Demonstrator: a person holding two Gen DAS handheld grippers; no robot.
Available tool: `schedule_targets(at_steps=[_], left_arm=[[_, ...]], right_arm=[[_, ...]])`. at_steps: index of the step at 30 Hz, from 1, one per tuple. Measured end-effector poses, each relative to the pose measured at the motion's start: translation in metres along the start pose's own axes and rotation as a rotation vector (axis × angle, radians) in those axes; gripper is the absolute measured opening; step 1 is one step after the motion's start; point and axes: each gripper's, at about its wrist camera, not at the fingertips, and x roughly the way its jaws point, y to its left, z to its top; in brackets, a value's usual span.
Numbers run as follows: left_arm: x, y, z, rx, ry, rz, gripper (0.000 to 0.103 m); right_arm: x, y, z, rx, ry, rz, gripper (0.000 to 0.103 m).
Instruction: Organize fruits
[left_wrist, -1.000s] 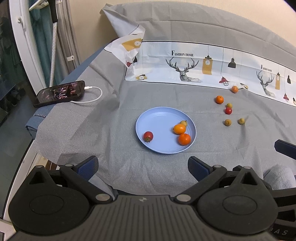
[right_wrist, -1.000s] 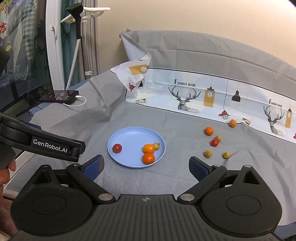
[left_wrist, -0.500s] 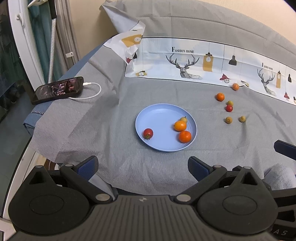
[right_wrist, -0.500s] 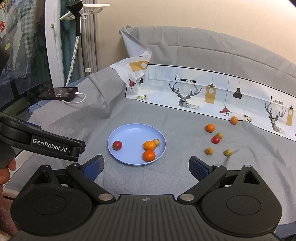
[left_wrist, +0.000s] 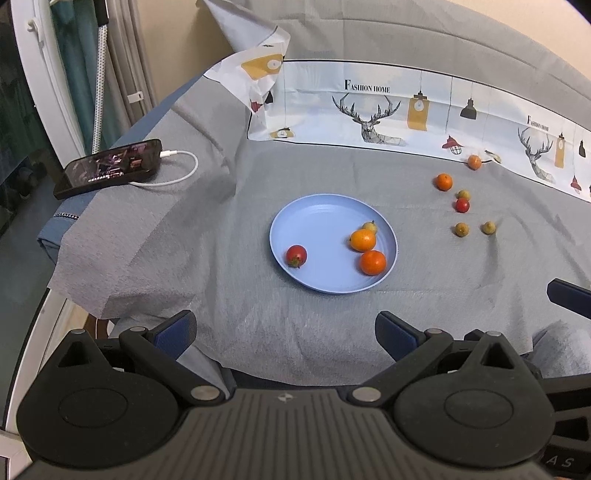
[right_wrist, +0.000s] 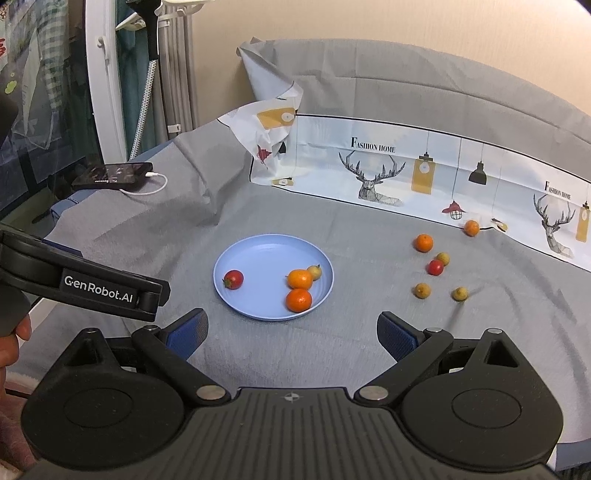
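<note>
A blue plate (left_wrist: 317, 221) (right_wrist: 258, 251) lies mid-table on the grey cloth. It holds a red tomato (left_wrist: 296, 255) (right_wrist: 233, 279), two oranges (left_wrist: 372, 262) (right_wrist: 299, 300) and a small yellow-green fruit (left_wrist: 369, 226). Several loose fruits sit to its right: an orange (left_wrist: 443, 181) (right_wrist: 423, 243), a red one (left_wrist: 462, 205) (right_wrist: 436, 267), small yellow-green ones (left_wrist: 461, 229) (right_wrist: 422, 290) and an orange (left_wrist: 474, 162) by the printed sheet. My left gripper (left_wrist: 284, 326) is open and empty at the table's near edge. My right gripper (right_wrist: 291, 326) is open and empty too.
A phone (left_wrist: 109, 167) on a white cable (left_wrist: 177, 173) lies at the left edge of the cloth. A printed sheet (left_wrist: 406, 107) stands along the back. The left gripper's body (right_wrist: 81, 280) and a hand (right_wrist: 11, 343) show in the right wrist view.
Both grippers have crept slightly forward and tilted; the plate and fruits sit a little higher in each view. Nothing was grasped or moved.
</note>
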Motion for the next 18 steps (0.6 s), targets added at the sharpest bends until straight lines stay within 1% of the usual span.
schedule_targets(at_steps=[11, 18], left_arm=[[0.016, 0.001, 0.003, 0.0, 0.038, 0.007, 0.103], [0.029, -0.005, 0.006, 0.018, 0.073, 0.013, 0.103]], right_arm=[[0.015, -0.004, 0.0, 0.012, 0.035, 0.005, 0.098], [0.027, -0.013, -0.001, 0.04, 0.058, 0.004, 0.098]])
